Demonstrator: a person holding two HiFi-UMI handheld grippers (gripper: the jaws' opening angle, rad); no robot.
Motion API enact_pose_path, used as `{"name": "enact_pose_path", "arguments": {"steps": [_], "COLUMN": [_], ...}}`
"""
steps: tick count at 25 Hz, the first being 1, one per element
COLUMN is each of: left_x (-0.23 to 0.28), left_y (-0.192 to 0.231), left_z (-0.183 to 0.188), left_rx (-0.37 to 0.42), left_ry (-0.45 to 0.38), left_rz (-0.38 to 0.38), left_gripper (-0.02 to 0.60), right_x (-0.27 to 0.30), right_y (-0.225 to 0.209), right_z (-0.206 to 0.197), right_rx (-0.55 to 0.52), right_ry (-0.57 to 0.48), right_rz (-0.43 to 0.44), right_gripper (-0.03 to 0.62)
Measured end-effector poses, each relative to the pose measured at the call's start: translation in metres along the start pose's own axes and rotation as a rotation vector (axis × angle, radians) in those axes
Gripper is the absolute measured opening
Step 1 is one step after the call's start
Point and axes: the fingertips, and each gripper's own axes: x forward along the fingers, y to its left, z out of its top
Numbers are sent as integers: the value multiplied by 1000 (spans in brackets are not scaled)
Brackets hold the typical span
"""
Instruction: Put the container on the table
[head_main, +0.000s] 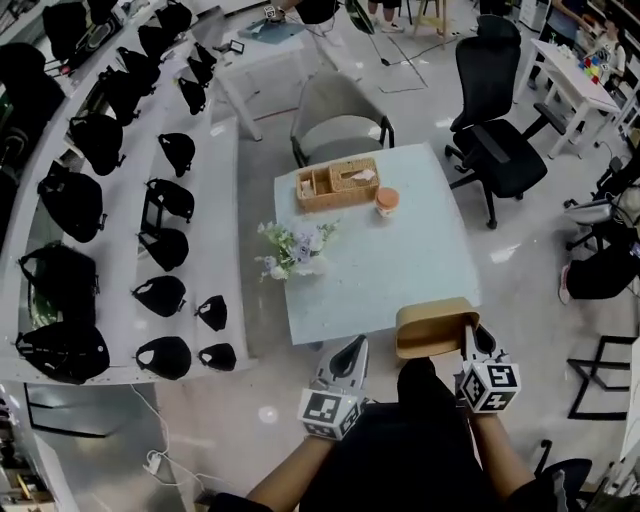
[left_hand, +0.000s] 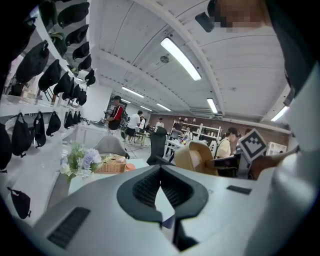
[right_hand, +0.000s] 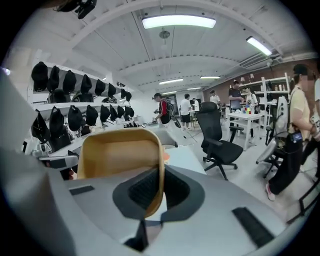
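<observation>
A tan, rounded-rectangular container (head_main: 435, 327) hangs over the near right corner of the pale blue table (head_main: 380, 270). My right gripper (head_main: 468, 335) is shut on its right wall. In the right gripper view the container (right_hand: 120, 155) stands on its side with its hollow facing the camera, and the right gripper (right_hand: 159, 172) pinches its thin rim. My left gripper (head_main: 352, 352) hovers at the table's near edge, left of the container, shut with nothing in it. From the left gripper view (left_hand: 160, 167) the container (left_hand: 200, 156) shows to the right.
On the table stand a wicker basket (head_main: 337, 185), an orange cup (head_main: 387, 201) and a bunch of flowers (head_main: 293, 250). A grey chair (head_main: 338, 125) is at the far side and a black office chair (head_main: 495, 120) to the right. White shelves with black bags (head_main: 160, 230) run along the left.
</observation>
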Motion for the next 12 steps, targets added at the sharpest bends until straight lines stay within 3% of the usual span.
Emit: {"name": "enact_pose_path", "arguments": {"steps": [5,12], "left_x": [54,104], "left_y": [-14,-27], "left_z": [12,19], "left_rx": [-15,-30], "left_ry": [18,19], "left_rz": [82,177], "left_gripper": [6,6], "right_x": [39,76], "right_y": [-50,-102], "right_z": [27,32], "right_rx": [-32,-21], "right_ry": [24,69], "right_rz": [81,161], "right_gripper": [3,3]}}
